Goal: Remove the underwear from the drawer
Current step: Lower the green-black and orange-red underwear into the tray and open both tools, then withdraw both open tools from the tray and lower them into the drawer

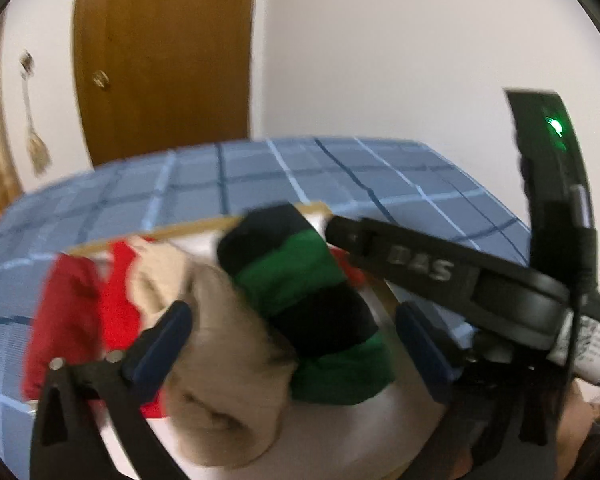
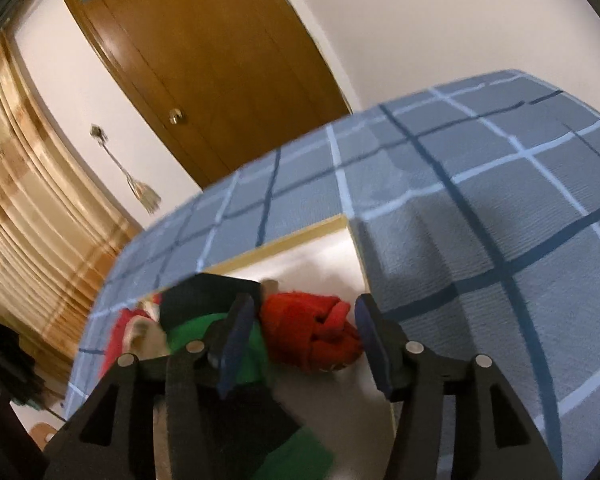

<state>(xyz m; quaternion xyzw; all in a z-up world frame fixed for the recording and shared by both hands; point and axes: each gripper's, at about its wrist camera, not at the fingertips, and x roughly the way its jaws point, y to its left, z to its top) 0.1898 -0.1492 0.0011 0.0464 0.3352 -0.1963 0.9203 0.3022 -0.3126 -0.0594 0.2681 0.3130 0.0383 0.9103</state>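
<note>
Right tool (image 2: 300, 340) straddles red underwear (image 2: 312, 332) (left view hides it).

Right gripper (image 2: 304, 340) at 6 o'clock, jaws apart, blue pads (image 2: 236, 344) either side of red underwear (image 2: 312, 332), left pad close beside it, right pad near. Green-and-black garment (image 2: 204, 312) at 7 o'clock, partly behind left finger. White drawer (image 2: 320, 252) at centre. Blue checked bedspread (image 2: 480, 208) toward 3 o'clock. Brown door (image 2: 204, 56) at 11 o'clock.
</note>
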